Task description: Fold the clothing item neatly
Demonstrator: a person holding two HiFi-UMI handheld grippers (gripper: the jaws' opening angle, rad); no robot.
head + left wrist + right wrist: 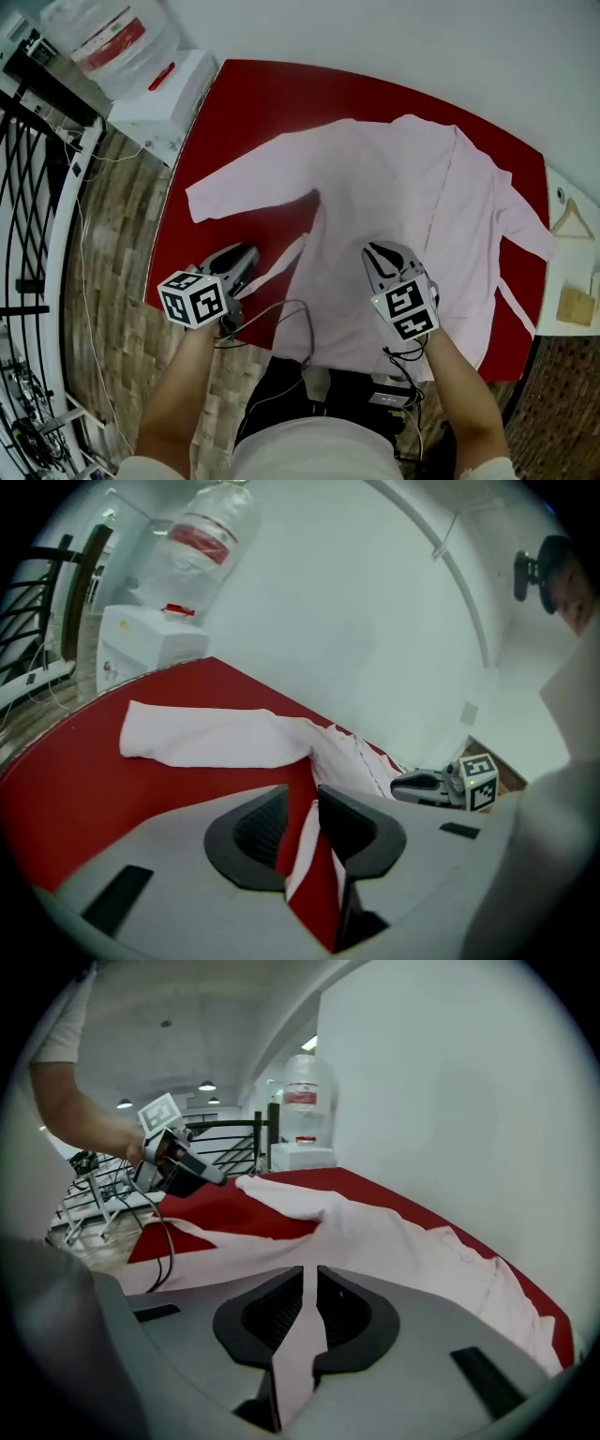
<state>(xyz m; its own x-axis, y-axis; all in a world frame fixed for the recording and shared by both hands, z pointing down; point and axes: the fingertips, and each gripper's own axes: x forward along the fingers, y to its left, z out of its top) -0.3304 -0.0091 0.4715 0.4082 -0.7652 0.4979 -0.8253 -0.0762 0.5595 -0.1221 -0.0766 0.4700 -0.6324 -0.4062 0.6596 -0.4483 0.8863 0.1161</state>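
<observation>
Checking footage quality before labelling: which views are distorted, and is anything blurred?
Head view: sharp and evenly lit, pink shirt clear against the red table, whose edges bow. Left gripper view: heavy fisheye, dark corners, right edge blurred. Right gripper view: same fisheye, left foreground blurred.

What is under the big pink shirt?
The pale pink long-sleeved cloth shirt lies spread out on a flat red tabletop, which shows around its sleeves and collar. The part right under the shirt is covered, so nothing there can be seen.
</observation>
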